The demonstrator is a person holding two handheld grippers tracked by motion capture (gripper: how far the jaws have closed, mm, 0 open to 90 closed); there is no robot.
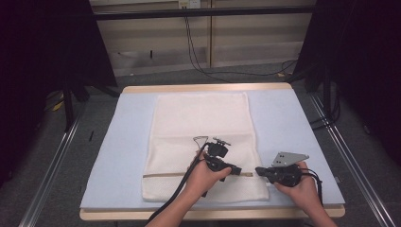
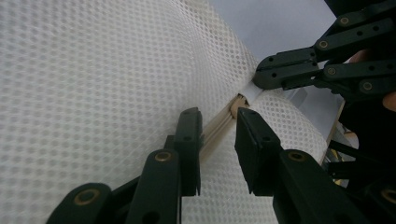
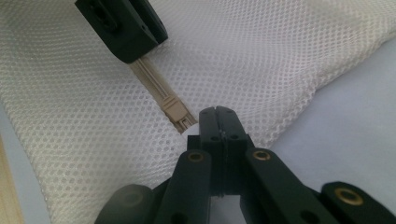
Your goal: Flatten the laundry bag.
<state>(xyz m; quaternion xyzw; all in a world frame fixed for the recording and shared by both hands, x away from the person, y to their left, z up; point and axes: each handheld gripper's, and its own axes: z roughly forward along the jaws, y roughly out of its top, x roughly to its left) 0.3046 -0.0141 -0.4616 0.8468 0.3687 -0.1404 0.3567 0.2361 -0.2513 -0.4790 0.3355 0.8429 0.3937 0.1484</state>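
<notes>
A white mesh bag (image 1: pixel 201 123) lies flat on the blue mat (image 1: pixel 123 142), with a beige zipper (image 1: pixel 161 175) running across it near the front edge. My left gripper (image 1: pixel 239 170) is low over the zipper's right part. In the left gripper view its jaws (image 2: pixel 217 116) stand apart, astride the zipper strip (image 2: pixel 219 128), with a gap on each side. My right gripper (image 1: pixel 257 169) is shut, pinching a white tab (image 2: pixel 252 91) of the bag just past the zipper's beige end piece (image 3: pixel 177 114). The two grippers' tips nearly meet there.
The mat covers a wooden table (image 1: pixel 203 88) whose front edge lies just below both hands. Metal rails run along the floor on either side, and black cables (image 1: pixel 194 52) trail on the floor behind the table.
</notes>
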